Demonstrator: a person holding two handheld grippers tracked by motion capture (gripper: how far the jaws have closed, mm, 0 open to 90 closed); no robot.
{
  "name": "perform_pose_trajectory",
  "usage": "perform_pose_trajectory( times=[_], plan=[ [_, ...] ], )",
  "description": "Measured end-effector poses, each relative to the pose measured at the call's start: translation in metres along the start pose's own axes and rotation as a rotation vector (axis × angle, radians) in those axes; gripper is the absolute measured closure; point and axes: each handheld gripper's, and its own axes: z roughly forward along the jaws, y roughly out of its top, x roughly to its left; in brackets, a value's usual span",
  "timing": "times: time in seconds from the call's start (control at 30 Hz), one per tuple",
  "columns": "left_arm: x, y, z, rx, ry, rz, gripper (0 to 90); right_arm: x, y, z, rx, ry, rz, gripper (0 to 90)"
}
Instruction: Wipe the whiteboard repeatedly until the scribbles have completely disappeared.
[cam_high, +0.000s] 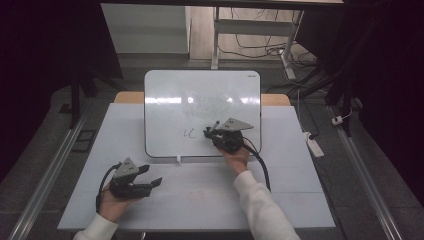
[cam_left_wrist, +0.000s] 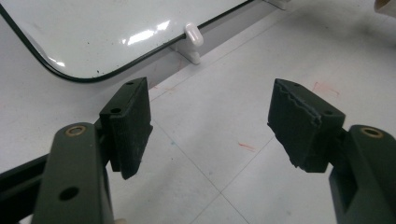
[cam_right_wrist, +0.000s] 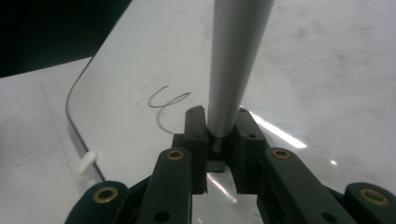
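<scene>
Right gripper (cam_right_wrist: 219, 135): jaws clamped on a grey marker (cam_right_wrist: 236, 60), held near its lower end, the barrel rising away from the pads toward twelve o'clock in the right gripper view. In the high view this gripper (cam_high: 212, 131) sits over the lower right part of the whiteboard (cam_high: 165, 100), the marker pointing to about ten o'clock. Written mark (cam_right_wrist: 166, 105): a small looping stroke on the board, at ten o'clock from the jaws, close by. Whiteboard clip (cam_right_wrist: 87, 162): white, on the near edge, at eight o'clock. Left gripper (cam_left_wrist: 210, 126): jaws apart, nothing between them, resting low over the table (cam_left_wrist: 261, 196), the board's rounded corner at eleven o'clock. Step in hand, as judged: writing on the board, one character down. Next move likely calls for steady tip contact, light pressure, and a short shift beside the existing mark.
</scene>
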Motion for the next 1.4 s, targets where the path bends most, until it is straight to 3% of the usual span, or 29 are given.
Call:
perform_pose_trajectory(
  times=[0.1, 0.2, 0.27, 0.47, 0.57, 0.63, 0.67, 0.77, 0.83, 0.87, 0.97, 1.03, 1.13, 1.17, 1.2, 1.23, 1.3, 1.37, 1.4],
  plan=[
    [0.0, 0.0, 0.001, 0.002, 0.0, -0.001, 31.3, 0.001, 0.0, -0.001, 0.001, -0.005, -0.007, 78.2],
    [0.0, 0.001, 0.003, 0.008, -0.003, 0.004, 31.3, 0.018, -0.002, 0.015, 0.037, 0.077, -0.046, 78.2],
    [-0.001, 0.001, 0.002, 0.006, -0.001, 0.006, 31.3, 0.024, 0.001, 0.023, 0.046, 0.094, -0.076, 78.2],
    [0.0, 0.001, 0.001, 0.003, 0.0, 0.002, 31.3, 0.011, 0.016, 0.027, -0.011, 0.04, -0.024, 78.2],
    [0.001, 0.0, 0.001, 0.002, -0.001, 0.001, 31.3, 0.02, 0.017, 0.034, 0.02, 0.075, -0.05, 78.2],
    [0.001, 0.0, 0.001, 0.0, -0.002, -0.001, 31.3, 0.03, 0.015, 0.04, 0.06, 0.112, -0.1, 78.2],
    [0.001, 0.001, 0.001, 0.002, -0.001, 0.0, 31.3, 0.028, 0.018, 0.042, 0.057, 0.109, -0.097, 78.2],
    [-0.001, 0.001, 0.0, -0.001, 0.0, 0.005, 31.3, 0.015, 0.026, 0.039, -0.014, 0.042, -0.04, 78.2],
    [-0.001, 0.001, 0.0, -0.002, -0.001, 0.005, 31.4, 0.013, 0.028, 0.039, -0.026, 0.033, -0.023, 78.2],
    [0.0, 0.001, 0.0, -0.001, -0.001, 0.003, 31.3, 0.013, 0.029, 0.04, -0.027, 0.036, -0.014, 78.2],
    [0.001, 0.0, 0.001, 0.001, -0.002, 0.0, 31.3, 0.031, 0.02, 0.049, 0.035, 0.113, -0.067, 78.2],
    [0.001, 0.0, 0.001, 0.001, -0.001, 0.0, 31.4, 0.033, 0.02, 0.05, 0.039, 0.112, -0.079, 78.2],
    [-0.001, 0.001, 0.0, -0.001, 0.0, 0.006, 31.3, 0.026, 0.023, 0.048, 0.0, 0.078, -0.04, 78.2],
    [-0.001, 0.001, 0.0, -0.002, 0.0, 0.007, 31.4, 0.02, 0.028, 0.045, -0.033, 0.032, -0.011, 78.2],
    [-0.001, 0.001, 0.0, -0.002, 0.0, 0.005, 31.4, 0.02, 0.028, 0.045, -0.033, 0.032, -0.011, 78.2],
    [0.0, 0.001, 0.001, 0.002, -0.001, 0.004, 31.4, 0.023, 0.028, 0.049, -0.029, 0.057, 0.002, 78.2],
    [0.001, 0.001, 0.002, 0.003, 0.0, 0.001, 31.3, 0.035, 0.023, 0.058, 0.006, 0.118, -0.045, 78.2],
    [0.001, 0.001, 0.001, 0.003, 0.001, 0.001, 31.4, 0.041, 0.023, 0.061, 0.011, 0.112, -0.076, 78.2],
    [0.0, 0.0, 0.001, 0.002, 0.002, 0.002, 31.3, 0.039, 0.024, 0.061, -0.001, 0.106, -0.055, 78.2]
  ],
)
